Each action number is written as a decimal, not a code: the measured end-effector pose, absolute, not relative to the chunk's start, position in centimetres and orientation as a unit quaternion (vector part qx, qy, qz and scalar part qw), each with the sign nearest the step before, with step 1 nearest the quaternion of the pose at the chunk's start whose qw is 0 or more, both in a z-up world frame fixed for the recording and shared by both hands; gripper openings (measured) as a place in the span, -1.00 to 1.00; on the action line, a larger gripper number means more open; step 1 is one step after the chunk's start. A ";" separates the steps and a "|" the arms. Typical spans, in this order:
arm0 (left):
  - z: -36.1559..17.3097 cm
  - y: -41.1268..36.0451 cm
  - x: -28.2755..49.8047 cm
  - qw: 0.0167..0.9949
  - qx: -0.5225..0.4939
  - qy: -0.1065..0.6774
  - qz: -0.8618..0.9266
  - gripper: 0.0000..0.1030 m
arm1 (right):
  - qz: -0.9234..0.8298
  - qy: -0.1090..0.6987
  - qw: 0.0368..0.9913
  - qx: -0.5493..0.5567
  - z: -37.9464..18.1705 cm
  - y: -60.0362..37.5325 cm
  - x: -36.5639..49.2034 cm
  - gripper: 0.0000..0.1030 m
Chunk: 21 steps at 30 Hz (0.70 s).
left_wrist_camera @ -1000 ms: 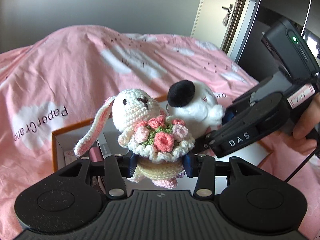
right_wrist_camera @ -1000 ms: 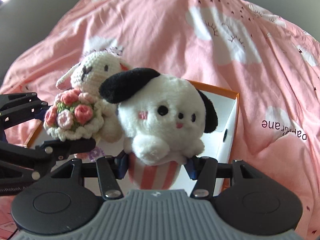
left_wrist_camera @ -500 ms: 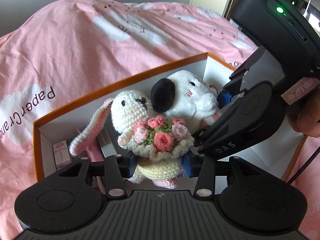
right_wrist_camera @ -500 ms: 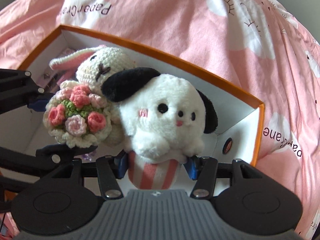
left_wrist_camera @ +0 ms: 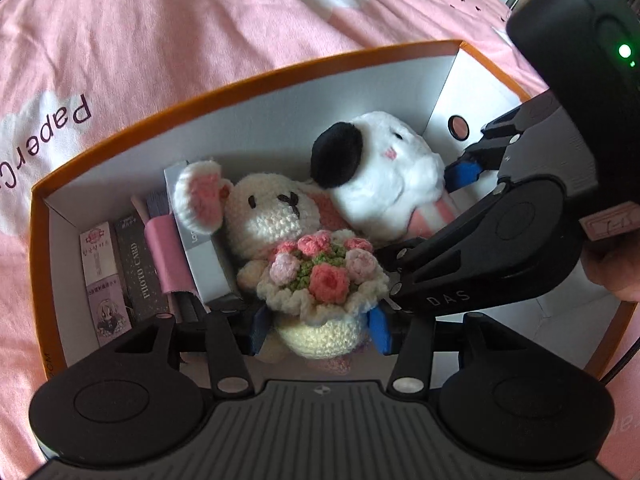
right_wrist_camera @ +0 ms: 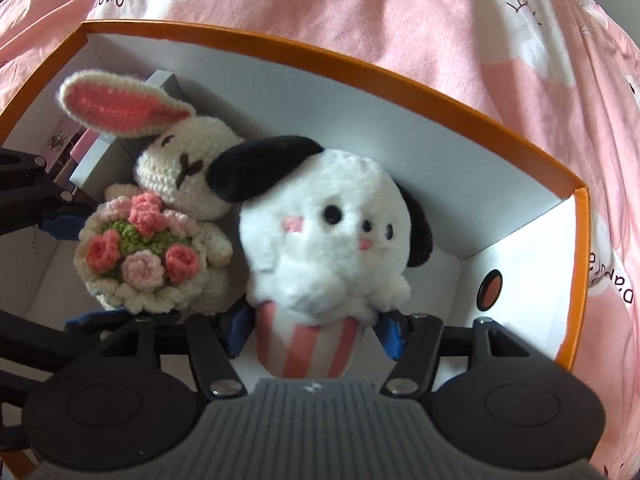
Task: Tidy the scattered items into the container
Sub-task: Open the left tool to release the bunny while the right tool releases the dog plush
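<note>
My left gripper is shut on a crocheted bunny that holds a pink flower bouquet; its blue pads clamp the bunny's lower body. My right gripper is shut on a white plush dog with black ears and a pink-striped base. Both toys hang side by side, touching, inside the orange box with white inner walls. The bunny also shows in the right wrist view, the dog in the left wrist view. The right gripper's body crosses the left wrist view.
Small flat boxes and cards stand in a row at the box's left end, next to the bunny. A pink bedspread with white clouds surrounds the box. A hand holds the right gripper.
Both grippers have tipped downward and lowered their toys from above the box rim to deep inside it. The box walls now surround both toys.
</note>
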<state>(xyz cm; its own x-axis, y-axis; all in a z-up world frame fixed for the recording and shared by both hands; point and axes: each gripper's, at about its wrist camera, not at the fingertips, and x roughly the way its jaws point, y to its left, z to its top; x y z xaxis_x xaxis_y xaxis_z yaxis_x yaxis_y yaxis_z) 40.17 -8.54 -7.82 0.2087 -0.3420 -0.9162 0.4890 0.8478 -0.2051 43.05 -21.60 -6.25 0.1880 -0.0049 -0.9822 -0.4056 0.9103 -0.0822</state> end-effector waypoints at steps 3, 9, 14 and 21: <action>-7.6 -8.4 39.7 0.780 0.066 0.560 -0.273 0.18 | 0.141 0.621 0.753 -0.166 -5.4 -21.9 42.9 0.42; -6.1 -7.6 38.3 0.792 0.078 0.538 -0.279 0.30 | 0.161 0.619 0.753 -0.155 -3.2 -22.4 42.4 0.40; -4.9 -7.4 37.3 0.795 0.086 0.530 -0.283 0.06 | 0.176 0.618 0.755 -0.133 -1.0 -23.0 41.6 0.27; -6.0 -9.4 38.0 0.792 0.110 0.539 -0.265 -0.29 | 0.167 0.625 0.751 -0.135 -2.6 -24.6 39.9 -0.01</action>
<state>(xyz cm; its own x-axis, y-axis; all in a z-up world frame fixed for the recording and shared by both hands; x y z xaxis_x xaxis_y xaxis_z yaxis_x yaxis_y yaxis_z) 38.01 -9.42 -6.02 0.2777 -0.3011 -0.9123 0.5388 0.8350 -0.1115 39.92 -24.55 -2.63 0.1637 0.0817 -0.9831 -0.4185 0.9082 0.0058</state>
